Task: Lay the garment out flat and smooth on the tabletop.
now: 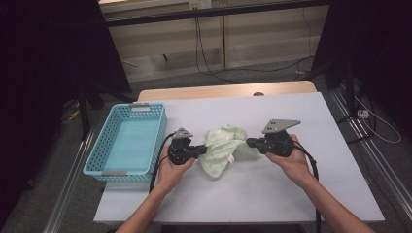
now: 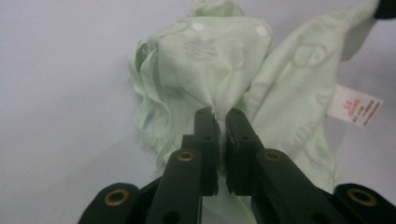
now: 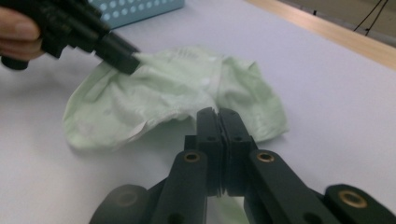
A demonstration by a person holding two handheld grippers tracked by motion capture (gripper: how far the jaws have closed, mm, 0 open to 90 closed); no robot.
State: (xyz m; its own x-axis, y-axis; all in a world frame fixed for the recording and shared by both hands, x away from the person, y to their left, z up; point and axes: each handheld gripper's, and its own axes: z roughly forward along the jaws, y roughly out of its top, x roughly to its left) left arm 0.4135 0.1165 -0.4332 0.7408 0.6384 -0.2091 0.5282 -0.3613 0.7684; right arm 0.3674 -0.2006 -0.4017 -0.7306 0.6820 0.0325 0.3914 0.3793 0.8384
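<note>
Pinching opposite edges of the limp, light green garment (image 1: pixel 224 148) mid-surface beside the basket (image 1: pixel 127 141), I have left tongs (image 1: pixel 203 150) and right tongs (image 1: pixel 249 142) both clamped on its cloth.

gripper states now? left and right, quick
Left tool: closed, pinching a fold of the pale green garment.
Right tool: closed on the garment's other edge.

Light blue perforated basket (image 1: pixel 127 141) on white table (image 1: pixel 291 184)
</note>
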